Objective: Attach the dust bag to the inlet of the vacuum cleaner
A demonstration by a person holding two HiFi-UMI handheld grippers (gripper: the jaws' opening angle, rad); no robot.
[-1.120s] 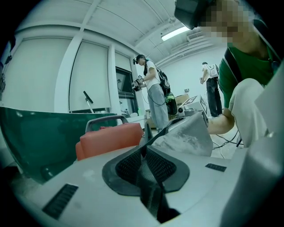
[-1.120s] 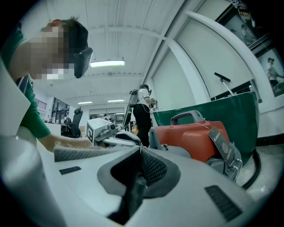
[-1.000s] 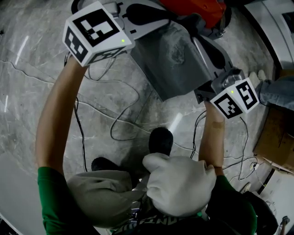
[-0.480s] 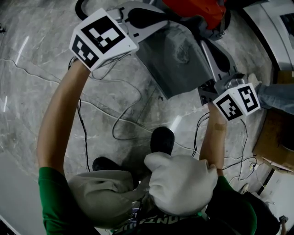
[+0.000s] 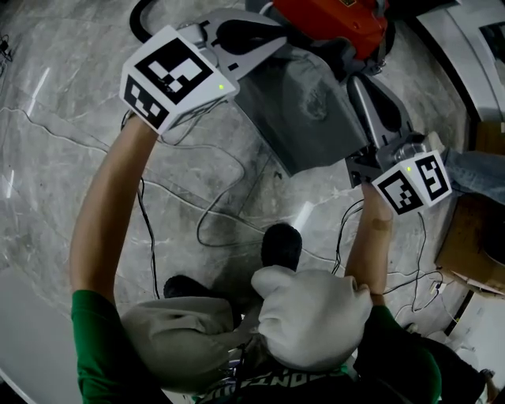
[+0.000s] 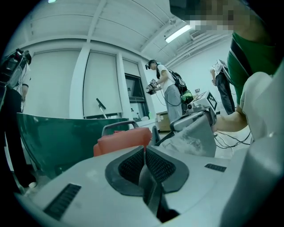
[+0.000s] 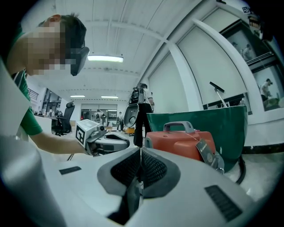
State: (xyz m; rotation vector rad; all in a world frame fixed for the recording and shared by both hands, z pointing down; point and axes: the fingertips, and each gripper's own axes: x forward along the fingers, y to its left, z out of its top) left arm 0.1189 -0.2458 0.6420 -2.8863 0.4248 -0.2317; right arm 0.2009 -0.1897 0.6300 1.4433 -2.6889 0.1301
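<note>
A grey fabric dust bag (image 5: 304, 106) hangs stretched between my two grippers above the floor. My left gripper (image 5: 272, 43) is shut on the bag's upper left edge, and the bag (image 6: 195, 137) spreads away to the right of its jaws. My right gripper (image 5: 357, 80) is shut on the bag's right edge, where only a thin grey strip (image 7: 132, 195) shows between its pads. The red vacuum cleaner (image 5: 331, 20) stands just beyond the bag, with its grey handle on top (image 7: 179, 127). Its inlet is hidden from all views.
A black hose (image 5: 142, 16) curls at the vacuum's left. Behind the vacuum stands a dark green bin (image 7: 213, 124). Loose cables (image 5: 221, 205) run over the marble floor near my shoes (image 5: 280, 245). A cardboard box (image 5: 473, 237) lies at the right. Other people (image 6: 164, 88) stand in the background.
Both grippers and the bag have shifted slightly right and toward the vacuum, more of which now shows at the top. Both grips are unchanged.
</note>
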